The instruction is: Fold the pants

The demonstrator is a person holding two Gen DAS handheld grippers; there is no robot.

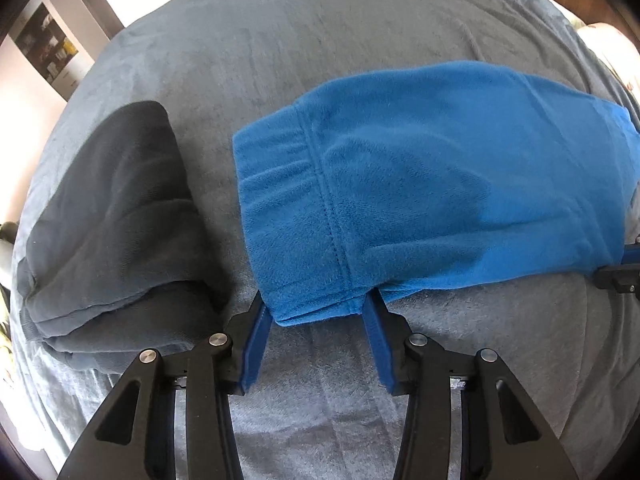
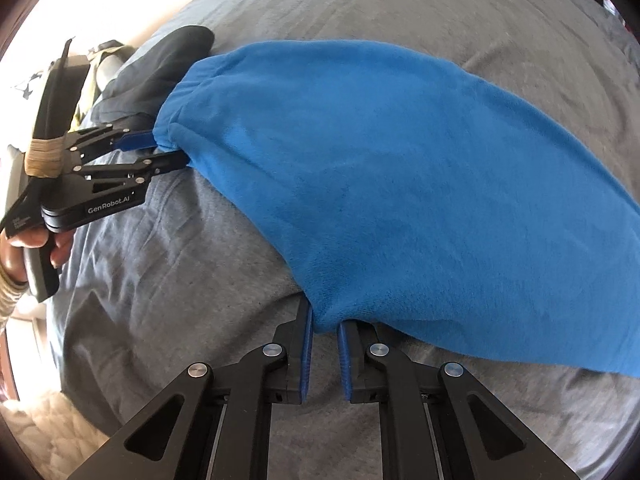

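Jaws: both grippers clamp blue pants (image 2: 400, 168) hem | writing: "GenRobot.AI" on left gripper (image 2: 170, 152)

The pants (image 1: 420, 184) lay flat on the bed (image 1: 280, 52), their near edge between the left fingers (image 1: 256, 332); a folded garment (image 1: 116, 220) sat left of them.

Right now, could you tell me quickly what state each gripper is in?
Left gripper: jaws partly open around the waistband corner of the blue pants; whether they pinch it cannot be told.
Right gripper: shut on the pants' near edge.
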